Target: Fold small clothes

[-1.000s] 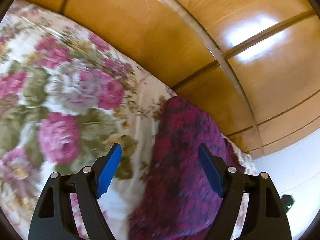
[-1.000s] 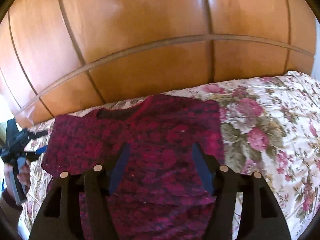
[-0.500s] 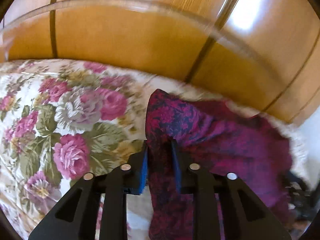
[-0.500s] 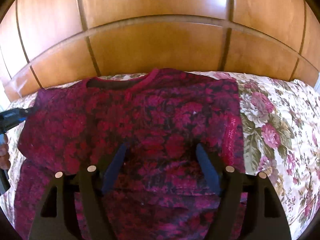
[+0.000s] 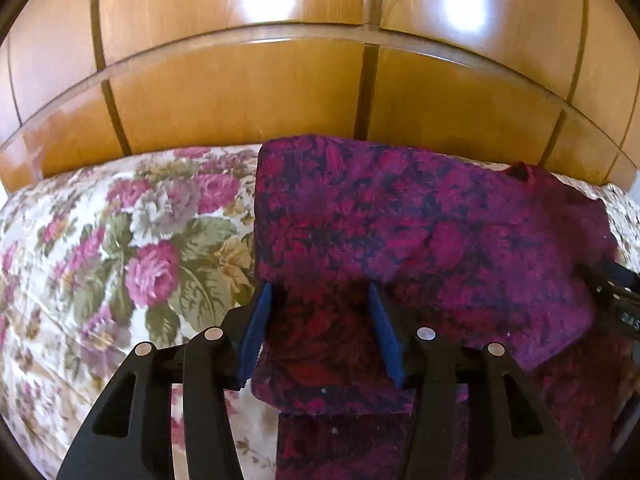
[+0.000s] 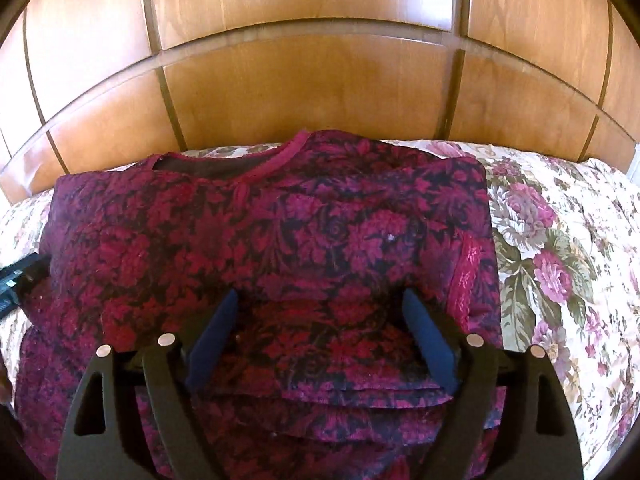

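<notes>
A magenta and dark floral top [image 6: 280, 240] lies on the flowered bedspread [image 6: 560, 264], neckline toward the headboard, both side parts folded in over the body. It also shows in the left wrist view [image 5: 400, 232]. My left gripper [image 5: 318, 296] is open over the folded left side, nothing between its blue pads [image 5: 256, 328]. My right gripper [image 6: 320, 304] is open above the middle of the top, holding nothing. The other gripper's tip [image 6: 16, 280] shows at the far left edge.
A glossy wooden panelled headboard [image 5: 320, 60] rises right behind the top. The bedspread [image 5: 120, 248] stretches left of the garment in the left wrist view and right of it in the right wrist view.
My left gripper was shut on the top's left side half a second ago, carried it over the body, and has now opened and let go. My right gripper stayed open, drifting slightly.
</notes>
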Available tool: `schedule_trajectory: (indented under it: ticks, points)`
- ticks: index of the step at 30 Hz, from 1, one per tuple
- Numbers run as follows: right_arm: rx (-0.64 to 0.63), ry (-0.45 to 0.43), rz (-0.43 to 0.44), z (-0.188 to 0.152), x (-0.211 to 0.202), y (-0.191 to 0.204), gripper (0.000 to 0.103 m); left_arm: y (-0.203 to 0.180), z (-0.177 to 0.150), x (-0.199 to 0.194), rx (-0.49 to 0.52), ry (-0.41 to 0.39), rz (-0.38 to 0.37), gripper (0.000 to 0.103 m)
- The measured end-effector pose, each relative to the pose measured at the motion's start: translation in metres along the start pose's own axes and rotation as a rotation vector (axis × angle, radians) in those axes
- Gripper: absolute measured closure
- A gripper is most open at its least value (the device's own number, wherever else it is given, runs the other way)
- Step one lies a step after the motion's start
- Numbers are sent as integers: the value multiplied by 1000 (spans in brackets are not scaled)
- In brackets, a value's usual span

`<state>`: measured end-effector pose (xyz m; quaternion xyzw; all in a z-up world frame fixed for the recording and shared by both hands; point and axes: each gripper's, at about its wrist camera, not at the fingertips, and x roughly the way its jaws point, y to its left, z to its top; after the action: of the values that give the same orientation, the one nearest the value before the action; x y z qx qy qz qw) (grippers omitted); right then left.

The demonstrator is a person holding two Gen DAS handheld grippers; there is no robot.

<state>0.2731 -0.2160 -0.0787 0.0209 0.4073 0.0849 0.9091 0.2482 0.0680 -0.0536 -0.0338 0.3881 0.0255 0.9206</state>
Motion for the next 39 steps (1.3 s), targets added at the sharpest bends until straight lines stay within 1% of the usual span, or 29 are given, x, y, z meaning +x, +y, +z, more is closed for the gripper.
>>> schedule_trajectory:
  ticks: [4,8,13,17,18,19,20,23,31,35,37,39]
  points:
    - [4,2,3,0,-2,1,18,5,6,-9,-43,4,-3,53]
    - [7,-10,7,-4,-22,4,11,12,0,-34,-61,-25,-24,53]
    - [23,-18,28,-16,-45,5,9,17,-22,-59,-74,-42,-42,53]
    - [36,5,25,-28,-61,4,7,18,-42,-72,-79,-32,-55,53]
    - [46,12,26,-32,-64,2,7,18,-48,-76,-79,-26,-61,51]
    - [51,15,27,-34,-67,0,7,18,-53,-79,-81,-23,-63,42]
    - [56,23,26,-38,-70,-2,7,19,-57,-82,-84,-24,-63,40]
    - [76,53,26,-49,-76,-10,7,22,-69,-92,-83,-28,-66,40]
    - [108,120,10,-83,-87,-31,6,30,-93,-106,-99,1,-79,40]
    - [102,121,17,-94,-102,-38,6,32,-108,-112,-87,26,-83,40]
    - [92,122,-1,-99,-110,-42,4,35,-118,-117,-85,47,-96,40]
    - [104,126,3,-108,-119,-51,4,40,-127,-121,-87,62,-111,40]
